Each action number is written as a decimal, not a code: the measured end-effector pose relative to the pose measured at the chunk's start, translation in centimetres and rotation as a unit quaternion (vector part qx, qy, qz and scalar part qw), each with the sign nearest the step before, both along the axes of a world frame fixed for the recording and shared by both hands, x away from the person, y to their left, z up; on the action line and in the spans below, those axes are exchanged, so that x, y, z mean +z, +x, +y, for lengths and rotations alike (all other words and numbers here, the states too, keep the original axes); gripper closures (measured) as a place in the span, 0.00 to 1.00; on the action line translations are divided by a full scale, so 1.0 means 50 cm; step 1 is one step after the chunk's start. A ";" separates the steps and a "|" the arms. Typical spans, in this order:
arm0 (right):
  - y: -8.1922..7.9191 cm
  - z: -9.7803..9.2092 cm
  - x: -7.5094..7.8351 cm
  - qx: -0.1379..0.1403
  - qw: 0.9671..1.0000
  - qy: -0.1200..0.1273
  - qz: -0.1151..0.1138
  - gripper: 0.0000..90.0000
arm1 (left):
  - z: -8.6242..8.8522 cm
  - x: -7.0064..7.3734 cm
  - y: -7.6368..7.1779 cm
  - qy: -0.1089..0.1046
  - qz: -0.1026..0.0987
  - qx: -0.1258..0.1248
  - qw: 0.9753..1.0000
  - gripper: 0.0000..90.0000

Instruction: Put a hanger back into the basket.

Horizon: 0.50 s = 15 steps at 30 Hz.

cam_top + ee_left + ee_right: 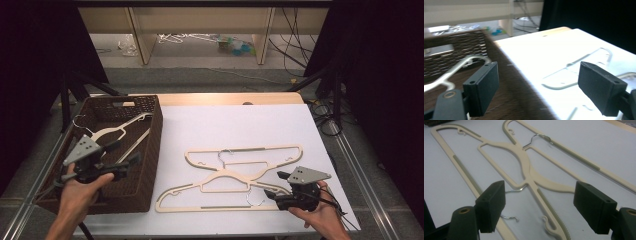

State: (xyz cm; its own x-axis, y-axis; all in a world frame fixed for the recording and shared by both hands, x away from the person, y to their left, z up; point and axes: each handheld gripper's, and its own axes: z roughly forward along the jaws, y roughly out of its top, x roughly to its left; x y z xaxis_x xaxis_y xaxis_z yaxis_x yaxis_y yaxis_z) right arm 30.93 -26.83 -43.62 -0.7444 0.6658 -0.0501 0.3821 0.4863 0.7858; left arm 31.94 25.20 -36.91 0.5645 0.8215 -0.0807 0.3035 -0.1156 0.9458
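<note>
Two cream plastic hangers [235, 175] with metal hooks lying crossed on white table [240, 125], one more already in brown woven basket [150, 150]; right gripper [276, 192] open beside nearest hanger, left gripper [127, 152] open over basket, next probably closing on hanger.

No readable text, no labels, no brands, no numbers, no signs

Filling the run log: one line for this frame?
left gripper open over basket | one hanger in basket | right gripper open near two crossed hangers on table
</note>
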 end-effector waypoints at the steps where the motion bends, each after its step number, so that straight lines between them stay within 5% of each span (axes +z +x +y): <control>1: 0.002 0.000 -0.002 0.005 1.000 0.000 -0.005 0.30 | -0.017 -0.001 -0.009 0.000 -0.004 -0.011 1.000 0.19; 9: -0.001 -0.006 -0.009 0.000 1.000 0.006 -0.004 0.29 | -0.106 -0.020 -0.062 0.012 -0.020 -0.068 0.997 0.18; 15: -0.002 -0.011 -0.014 0.000 1.000 0.013 -0.009 0.27 | -0.148 -0.044 -0.085 0.009 -0.018 -0.079 0.997 0.18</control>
